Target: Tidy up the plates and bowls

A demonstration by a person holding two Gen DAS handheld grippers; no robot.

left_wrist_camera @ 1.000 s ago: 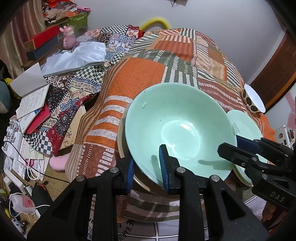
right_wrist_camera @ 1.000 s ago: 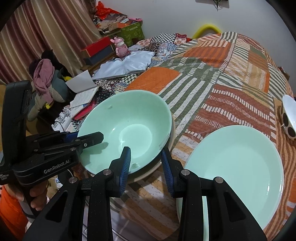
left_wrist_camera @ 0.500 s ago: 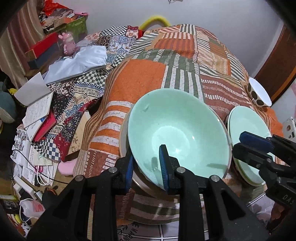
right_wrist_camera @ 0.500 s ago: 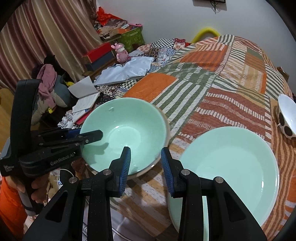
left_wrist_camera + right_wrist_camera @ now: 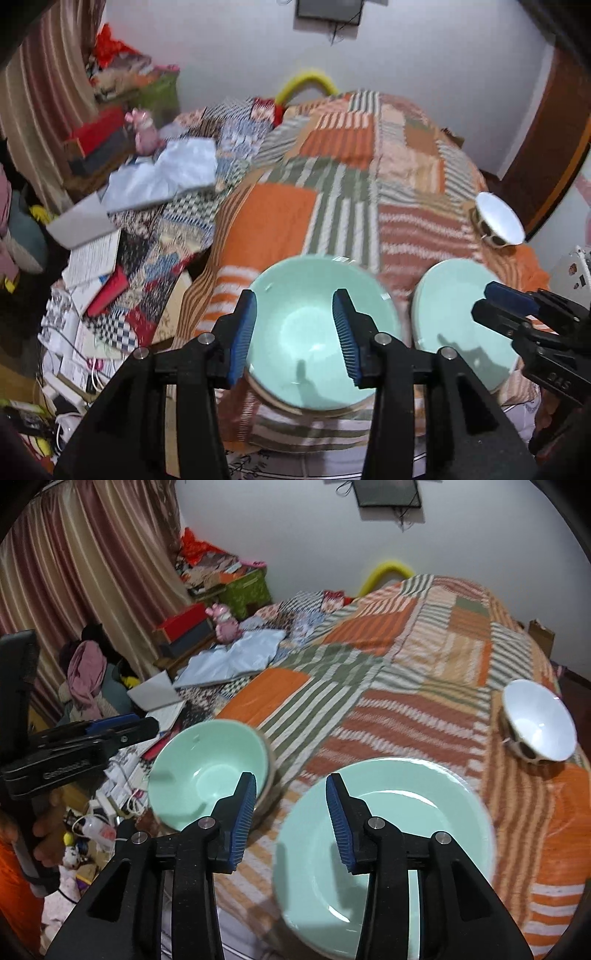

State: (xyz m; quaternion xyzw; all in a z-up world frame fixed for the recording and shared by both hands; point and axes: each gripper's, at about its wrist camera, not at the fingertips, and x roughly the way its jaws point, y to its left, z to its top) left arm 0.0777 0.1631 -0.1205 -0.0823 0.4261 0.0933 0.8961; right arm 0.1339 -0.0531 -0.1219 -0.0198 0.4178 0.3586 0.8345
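Observation:
A mint green bowl [image 5: 295, 332] sits nested in a beige dish at the near edge of the bed; it also shows in the right wrist view [image 5: 207, 771]. To its right lies a mint green plate [image 5: 454, 321], also in the right wrist view [image 5: 402, 819]. A white bowl with brown spots [image 5: 498, 221] rests tilted at the far right, also in the right wrist view [image 5: 535, 720]. My left gripper [image 5: 297, 332] is open and empty above the green bowl. My right gripper [image 5: 290, 816] is open and empty between bowl and plate.
The bed is covered by an orange and green patchwork quilt [image 5: 351, 184]. Books, papers and cables [image 5: 92, 277] litter the floor at the left. A wooden door [image 5: 546, 147] stands at the right, curtains [image 5: 74, 572] at the left.
My left gripper has let go of the green bowl's rim and opened. Both grippers have pulled back and up, so the bowl and plate look smaller. The bowl stays nested in the beige dish.

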